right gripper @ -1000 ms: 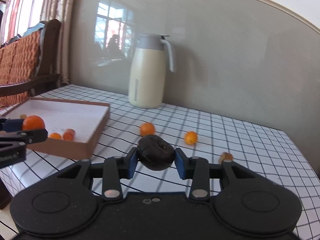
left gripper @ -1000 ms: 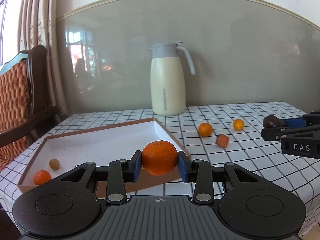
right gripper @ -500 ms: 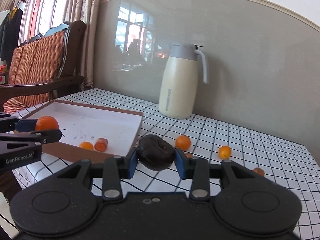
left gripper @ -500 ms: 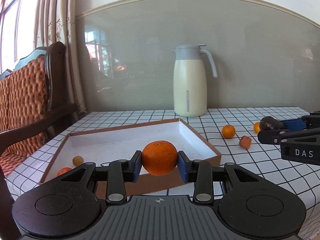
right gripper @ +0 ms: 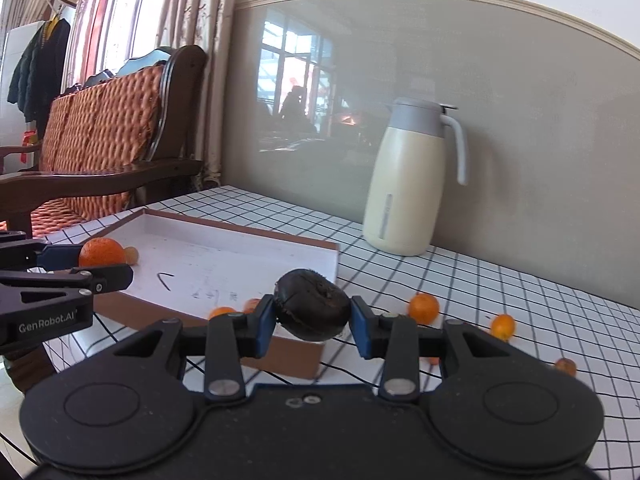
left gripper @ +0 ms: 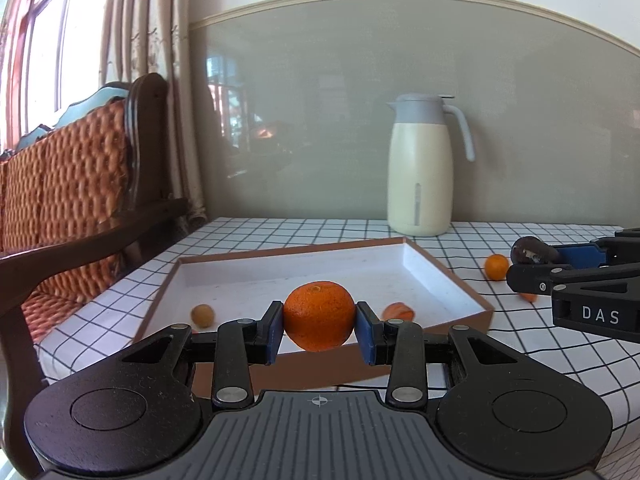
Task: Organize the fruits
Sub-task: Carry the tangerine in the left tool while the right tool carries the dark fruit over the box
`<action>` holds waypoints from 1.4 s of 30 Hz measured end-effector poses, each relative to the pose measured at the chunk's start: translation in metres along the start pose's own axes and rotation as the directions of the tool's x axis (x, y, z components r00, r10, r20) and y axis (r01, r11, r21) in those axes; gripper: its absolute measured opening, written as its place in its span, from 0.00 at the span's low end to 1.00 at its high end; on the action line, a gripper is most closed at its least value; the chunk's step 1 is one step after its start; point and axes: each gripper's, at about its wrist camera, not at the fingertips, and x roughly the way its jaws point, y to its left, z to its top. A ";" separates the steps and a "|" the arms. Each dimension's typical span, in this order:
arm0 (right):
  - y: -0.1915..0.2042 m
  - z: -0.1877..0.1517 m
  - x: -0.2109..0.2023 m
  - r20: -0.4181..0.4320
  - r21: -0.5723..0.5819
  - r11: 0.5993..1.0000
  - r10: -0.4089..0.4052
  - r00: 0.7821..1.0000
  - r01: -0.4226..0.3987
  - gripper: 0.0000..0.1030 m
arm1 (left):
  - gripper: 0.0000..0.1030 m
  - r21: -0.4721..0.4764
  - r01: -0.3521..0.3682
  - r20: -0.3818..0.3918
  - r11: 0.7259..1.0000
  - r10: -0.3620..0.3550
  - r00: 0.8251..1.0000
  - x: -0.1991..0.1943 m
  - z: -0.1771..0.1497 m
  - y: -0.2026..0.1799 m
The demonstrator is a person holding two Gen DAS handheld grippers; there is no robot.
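Note:
My left gripper is shut on a round orange, held just before the near wall of the shallow brown tray with a white floor. My right gripper is shut on a dark, wrinkled fruit over the tray's near right corner. In the left wrist view the right gripper shows at the right with the dark fruit. In the right wrist view the left gripper shows at the left with the orange. A small tan fruit and a reddish piece lie in the tray.
A cream jug with a grey lid stands at the back of the checked tablecloth. Several small orange fruits lie loose on the cloth right of the tray. A wooden chair with an orange cushion stands left of the table.
Both grippers have swung left with their fruits still held. The tray now sits centred before the left gripper and nearer the right one. The jug has shifted right in both views.

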 end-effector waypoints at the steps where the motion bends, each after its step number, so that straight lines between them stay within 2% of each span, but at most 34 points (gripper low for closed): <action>1: 0.003 0.001 0.001 0.001 -0.002 1.000 0.005 1.000 -0.005 0.30 | 0.37 -0.003 -0.005 0.000 1.000 0.005 1.000 0.000 0.000 0.003; 11: 0.025 0.010 0.013 0.021 -0.017 0.999 0.039 0.999 -0.039 0.30 | 0.37 -0.043 -0.067 -0.001 0.997 0.067 0.998 0.002 -0.001 0.037; 19: 0.031 0.016 0.030 0.028 -0.026 0.999 0.033 0.999 -0.032 0.30 | 0.37 -0.046 -0.095 -0.002 0.994 0.095 0.995 0.019 0.002 0.051; 33: 0.028 0.031 0.061 0.037 0.001 1.000 0.030 0.999 -0.030 0.30 | 0.37 -0.080 -0.103 0.002 0.992 0.103 0.995 0.047 0.013 0.063; 42: 0.015 0.041 0.086 0.036 0.036 0.999 0.001 0.999 -0.003 0.30 | 0.37 -0.091 -0.128 0.006 0.988 0.129 0.992 0.081 0.027 0.070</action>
